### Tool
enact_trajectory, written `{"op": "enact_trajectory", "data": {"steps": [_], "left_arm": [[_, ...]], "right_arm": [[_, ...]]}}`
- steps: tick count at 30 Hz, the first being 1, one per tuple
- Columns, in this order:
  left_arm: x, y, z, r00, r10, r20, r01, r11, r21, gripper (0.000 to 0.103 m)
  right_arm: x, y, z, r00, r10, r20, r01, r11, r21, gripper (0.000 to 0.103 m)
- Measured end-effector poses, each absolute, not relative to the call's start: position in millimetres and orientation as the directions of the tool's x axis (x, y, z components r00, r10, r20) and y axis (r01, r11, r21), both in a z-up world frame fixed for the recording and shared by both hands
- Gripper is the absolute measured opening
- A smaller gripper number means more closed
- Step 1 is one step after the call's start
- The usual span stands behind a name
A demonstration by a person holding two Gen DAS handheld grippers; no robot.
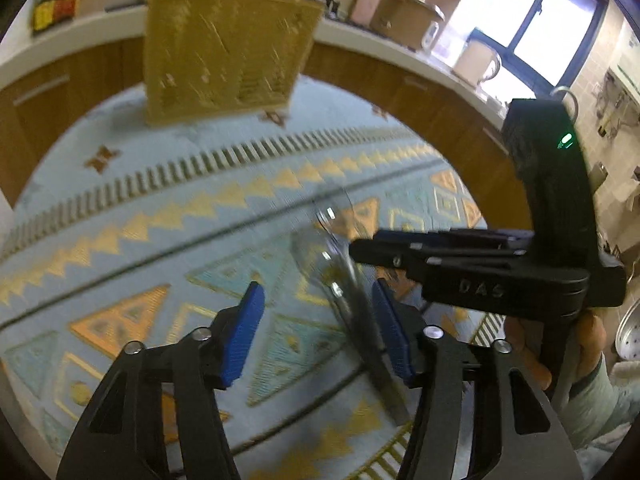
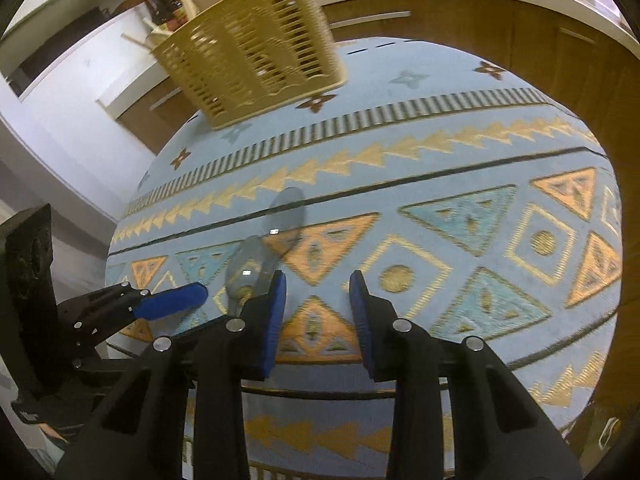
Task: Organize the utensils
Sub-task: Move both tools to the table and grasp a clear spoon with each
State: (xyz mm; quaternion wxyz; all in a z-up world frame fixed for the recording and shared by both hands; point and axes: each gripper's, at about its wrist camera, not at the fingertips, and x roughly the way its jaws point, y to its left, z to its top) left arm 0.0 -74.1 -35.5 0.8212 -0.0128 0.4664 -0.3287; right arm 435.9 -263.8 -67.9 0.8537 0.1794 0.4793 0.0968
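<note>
Two metal spoons lie on the blue patterned tablecloth [image 2: 440,152], their bowls blurred: one spoon [image 2: 287,216] farther out, the other spoon [image 2: 248,272] just left of my right gripper [image 2: 319,320]. That gripper is open, and only cloth shows between its blue pads. In the left wrist view a blurred spoon [image 1: 360,340] runs between the pads of my left gripper [image 1: 318,332], close to the right pad and not pinched. The left gripper is open. My right gripper [image 1: 356,250] reaches in from the right over the spoon's far end. A yellow slotted basket [image 1: 224,56] stands at the table's far side.
The basket [image 2: 256,52] holds light-coloured sticks. Wooden cabinets under a white counter [image 1: 400,52] curve behind the table, with pots near a bright window. A hand [image 1: 560,344] holds the right gripper's handle. My left gripper [image 2: 188,296] lies low at the left of the right wrist view.
</note>
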Motion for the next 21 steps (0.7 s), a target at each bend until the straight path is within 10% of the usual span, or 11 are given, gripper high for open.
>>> {"op": "enact_trajectory", "data": {"steps": [12, 16, 21], "left_arm": [[8.1, -133.1, -51.0, 0.377, -0.310, -0.873, 0.526, 0.847, -0.074, 0.044], [10.5, -126.5, -49.3, 0.373, -0.297, -0.879, 0.531, 0.845, -0.060, 0.015], [17.3, -107.0, -48.7, 0.339, -0.334, -0.879, 0.509, 0.851, -0.127, 0.010]], "right_arm": [[424.2, -249.9, -80.5, 0.476, 0.371, -0.797, -0.039, 0.914, 0.403, 0.030], [432.6, -230.5, -81.3, 0.433, 0.370, -0.822, -0.054, 0.921, 0.386, 0.030], [447.0, -198.6, -86.5, 0.405, 0.276, -0.871, -0.045, 0.958, 0.283, 0.030]]}}
